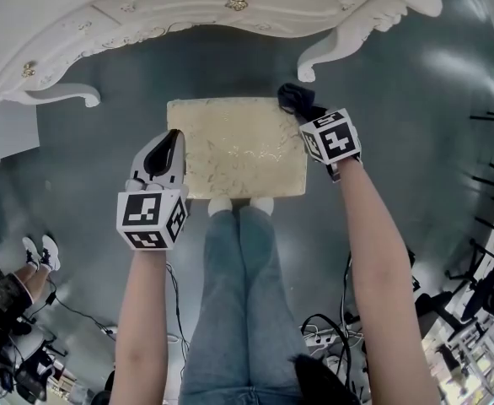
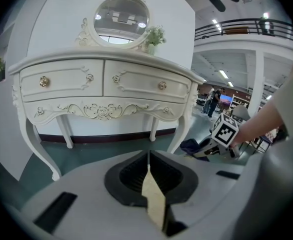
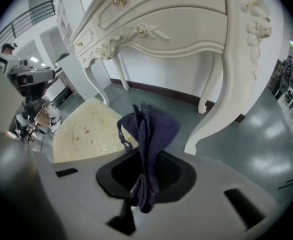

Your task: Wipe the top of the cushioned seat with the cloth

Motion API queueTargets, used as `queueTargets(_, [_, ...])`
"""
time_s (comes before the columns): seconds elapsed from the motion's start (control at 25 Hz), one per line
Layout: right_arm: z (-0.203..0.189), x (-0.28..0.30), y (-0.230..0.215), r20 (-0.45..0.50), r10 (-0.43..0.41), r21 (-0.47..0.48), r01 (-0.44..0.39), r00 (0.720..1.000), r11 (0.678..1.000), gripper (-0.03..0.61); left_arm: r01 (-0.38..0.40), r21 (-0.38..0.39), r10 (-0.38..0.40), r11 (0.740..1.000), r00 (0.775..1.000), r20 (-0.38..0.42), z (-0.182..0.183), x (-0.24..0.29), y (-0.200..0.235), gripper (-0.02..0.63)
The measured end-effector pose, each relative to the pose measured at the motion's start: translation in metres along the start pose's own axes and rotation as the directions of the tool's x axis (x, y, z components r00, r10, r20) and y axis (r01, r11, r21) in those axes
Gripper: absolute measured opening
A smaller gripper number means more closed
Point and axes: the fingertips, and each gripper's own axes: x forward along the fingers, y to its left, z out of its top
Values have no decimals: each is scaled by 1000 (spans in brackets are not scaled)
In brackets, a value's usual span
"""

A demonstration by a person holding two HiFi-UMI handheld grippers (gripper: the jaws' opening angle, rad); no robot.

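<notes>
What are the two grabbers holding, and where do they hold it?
The right gripper pinches the dark cloth around its bunched middle. The left gripper seems to pinch the cream seat at its left edge.

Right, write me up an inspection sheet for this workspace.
Surface: cushioned seat, beige patterned top, bare.
Job's things: dark cloth, bunched, at the seat's far right corner.
Clutter: nothing seen on the seat.
Grippers: right gripper shut on the cloth; left gripper at the seat's left edge, fingers together.
Cables: cables and a power strip on the floor.
Surroundings: white dressing table beyond the seat.
</notes>
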Motion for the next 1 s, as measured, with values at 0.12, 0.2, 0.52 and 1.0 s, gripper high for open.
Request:
queueTargets(0.12, [-1,0,4,-15,-11,-68,10,1000,998,46,6,5,-6,1000,1000,0,-1,-1,-2,14])
queueTargets(0.2, [-3,-1,7,-22,-14,-107,12,1000,994,46,7,9,-7,1000,1000,1,-1,-2,-2,14])
queueTargets(0.52, [-15,-7,17,-16,-3,-145,0,1000,989,46,5,11,-5,1000,1000,10,0,-5,-3,14])
queueTargets(1.0, [-36,-17,39,-22,13,-161,-16,1000,987,46,24,11,-24,1000,1000,11,-2,-9,-13,14])
